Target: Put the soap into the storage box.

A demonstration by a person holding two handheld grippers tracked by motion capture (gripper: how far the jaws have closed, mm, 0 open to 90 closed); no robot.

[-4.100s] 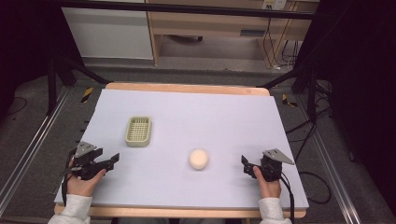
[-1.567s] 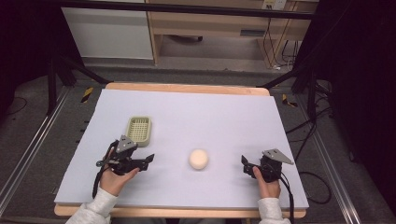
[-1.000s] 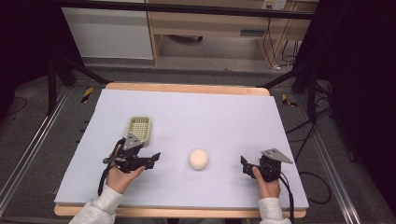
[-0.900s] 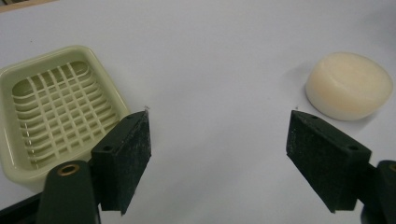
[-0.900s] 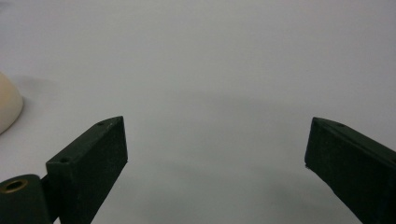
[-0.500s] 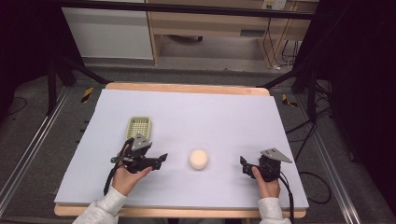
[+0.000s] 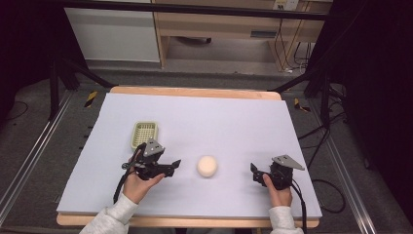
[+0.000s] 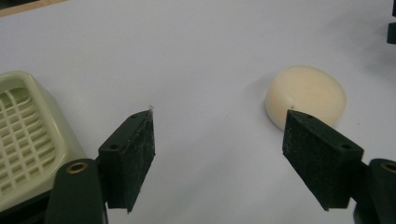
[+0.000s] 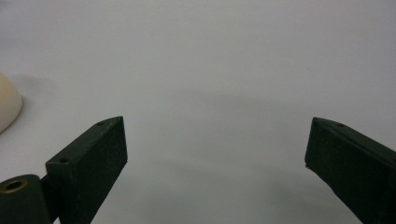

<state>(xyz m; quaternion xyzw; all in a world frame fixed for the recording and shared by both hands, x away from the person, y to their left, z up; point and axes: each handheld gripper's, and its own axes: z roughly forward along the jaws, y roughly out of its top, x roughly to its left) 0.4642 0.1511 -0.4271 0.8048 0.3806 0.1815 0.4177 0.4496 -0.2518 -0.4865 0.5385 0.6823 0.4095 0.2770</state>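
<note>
Left gripper (image 8: 219,154): jaws set wide apart, nothing between them but bare table (image 8: 196,56) surface. Ahead of these jaws and toward the right-hand jaw lies a cream round puck (image 8: 306,95), flat on the table; in the left gripper view the tip of that jaw overlaps its near edge, but whether it touches cannot be told. Beside the left-hand jaw, at the outer side, sits a pale green slotted tray (image 8: 25,135), upright, its grid floor visible. In the high view the left gripper (image 7: 171,165) is held by the person's left hand (image 7: 139,183) and points across the table toward the puck (image 7: 207,166), a visible gap between jaw tips and puck; the tray (image 7: 144,134) lies just behind the gripper on the far side. Right gripper (image 9: 217,154): jaws likewise wide apart, empty, over bare table; the puck's edge (image 9: 8,109) appears well off beyond the left-hand jaw. In the high view the right gripper (image 7: 254,173) sits in the right hand (image 7: 278,192), low near the table's front edge, jaws directed at the puck and well apart from it.
</note>
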